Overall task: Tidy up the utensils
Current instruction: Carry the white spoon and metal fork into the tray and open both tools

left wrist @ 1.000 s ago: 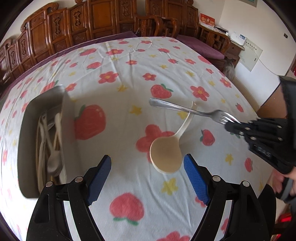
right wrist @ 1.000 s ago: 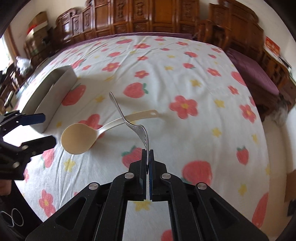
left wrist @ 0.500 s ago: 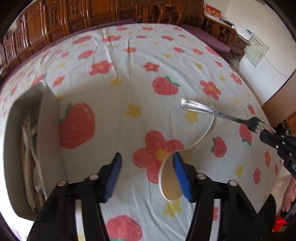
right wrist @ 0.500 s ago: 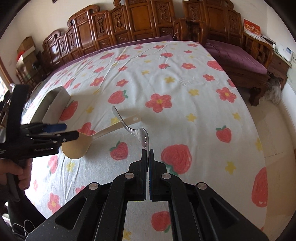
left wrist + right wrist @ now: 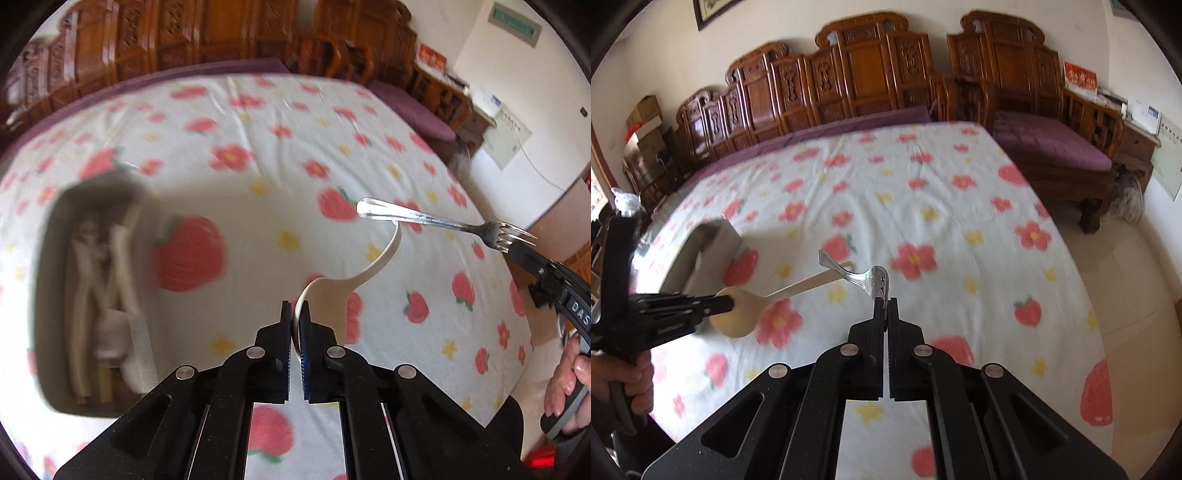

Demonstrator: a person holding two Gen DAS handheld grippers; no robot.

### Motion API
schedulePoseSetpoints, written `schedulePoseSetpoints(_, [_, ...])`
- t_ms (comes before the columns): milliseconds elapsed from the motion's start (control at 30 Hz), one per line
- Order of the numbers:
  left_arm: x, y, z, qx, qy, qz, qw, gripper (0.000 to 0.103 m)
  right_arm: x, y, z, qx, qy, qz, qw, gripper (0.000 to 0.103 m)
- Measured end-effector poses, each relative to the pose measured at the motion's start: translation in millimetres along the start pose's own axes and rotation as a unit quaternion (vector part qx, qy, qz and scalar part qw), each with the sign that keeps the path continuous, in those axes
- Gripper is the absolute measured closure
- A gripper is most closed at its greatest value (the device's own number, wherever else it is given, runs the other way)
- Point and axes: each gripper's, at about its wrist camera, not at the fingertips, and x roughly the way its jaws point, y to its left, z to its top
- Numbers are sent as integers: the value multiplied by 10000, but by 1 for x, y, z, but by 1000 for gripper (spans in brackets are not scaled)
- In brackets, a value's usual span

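A cream plastic spoon [image 5: 386,256] is gripped by the rim of its bowl in my left gripper [image 5: 295,314], whose jaws are closing tight on it. Its handle curves up toward a steel fork [image 5: 424,219]. My right gripper [image 5: 532,262] is shut on that fork at the tines and holds it level above the cloth. In the right wrist view, the right gripper [image 5: 885,304] pinches the fork [image 5: 864,277], and the left gripper [image 5: 726,303] holds the spoon [image 5: 746,314] at the left. The two handles cross in both views; whether they touch I cannot tell.
A grey tray [image 5: 48,295] with several pale utensils [image 5: 107,295] lies on the strawberry tablecloth [image 5: 258,166] at the left. Carved wooden benches [image 5: 868,74] ring the far side. A hand [image 5: 569,384] grips the right tool, another hand [image 5: 631,376] the left.
My left gripper went from wide open around the spoon's bowl to shut on it, and the spoon came up off the cloth. My right gripper rose with the fork.
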Motion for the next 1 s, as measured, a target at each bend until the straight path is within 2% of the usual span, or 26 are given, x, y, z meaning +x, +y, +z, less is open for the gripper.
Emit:
schedulePoseSetpoints(67, [-19, 12, 2, -21, -200, 164, 9997, 100, -2, 15, 12, -87, -144, 75, 9998, 101])
schedulePoseSetpoints(200, [-63, 53, 3, -212, -616, 816, 9945, 100, 2, 52, 36, -304, -270, 244, 9989, 101])
schedulePoseSetpoints(400, [-82, 119, -2, -725, -643, 1518, 9837, 100, 22, 122, 58, -740, -289, 480, 9957, 101])
schedulePoseSetpoints(533, [-72, 142, -4, -967, -511, 1738, 9787, 100, 37, 167, 62, -1088, -204, 554, 9923, 101])
schedulePoseSetpoints(667, [-61, 148, -7, -1060, -450, 1887, 9753, 100, 50, 201, 62, -1490, -138, 417, 9879, 101])
schedulePoseSetpoints(767, [-51, 144, -6, -955, -326, 1857, 9774, 98, 61, 218, 60, -1701, -74, 289, 9850, 101])
schedulePoseSetpoints(833, [-50, 138, -7, -844, -298, 1846, 9787, 83, 73, 231, 57, -1839, 14, 211, 9827, 101])
schedulePoseSetpoints(900, [-53, 135, -9, -787, -350, 1795, 9800, 75, 80, 239, 51, -1944, 83, 130, 9808, 101])
schedulePoseSetpoints(1000, [-60, 137, -14, -819, -382, 1765, 9801, 74, 87, 249, 43, -2014, 158, 158, 9793, 101])
